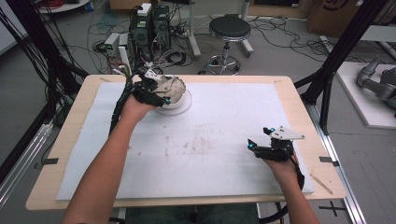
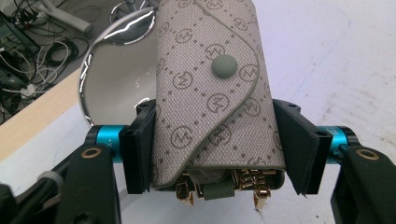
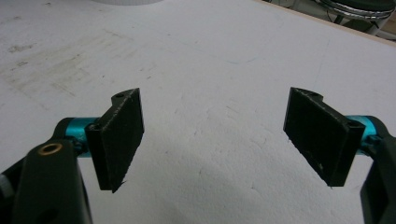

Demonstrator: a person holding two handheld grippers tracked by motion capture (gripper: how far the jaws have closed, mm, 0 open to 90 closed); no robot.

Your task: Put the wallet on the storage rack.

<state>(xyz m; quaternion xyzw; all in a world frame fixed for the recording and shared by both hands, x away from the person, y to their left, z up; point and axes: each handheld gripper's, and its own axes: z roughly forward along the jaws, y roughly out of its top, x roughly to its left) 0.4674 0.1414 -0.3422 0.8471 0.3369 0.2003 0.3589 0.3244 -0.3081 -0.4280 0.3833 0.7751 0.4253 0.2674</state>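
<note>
High view: a wooden table (image 1: 74,105) covered by a white mat (image 1: 210,140), taken here as the landmark; the left gripper (image 1: 161,95) is seen over the mat's far left part, the right gripper (image 1: 261,145) near the mat's near right edge, the two well apart; a person's bare forearms enter from the mat's near side. Left gripper view: the left gripper (image 2: 219,144) is clamped on a key pouch (image 2: 210,93), a beige fabric case printed with a repeated round monogram, its curved flap closed by a grey-green snap button (image 2: 224,65); both black jaws press the pouch's long sides, one on each; gold-coloured metal hooks (image 2: 247,179) and a grey-green strap show at the pouch's open end, nearest the camera; the pouch is held above a shiny round dish (image 2: 100,65) that rests on the mat near its far edge, and whether pouch and dish touch cannot be told. In the high view the pouch (image 1: 172,88) lies over the dish (image 1: 182,106). Right gripper view: the right gripper (image 3: 212,135) has its jaws spread wide with nothing between them; bare mat (image 3: 210,60), faintly stained at one side, lies below. Beyond the mat's far edge, on the floor: a black stool (image 1: 229,30), computer cases (image 1: 149,25) and loose cables.
</note>
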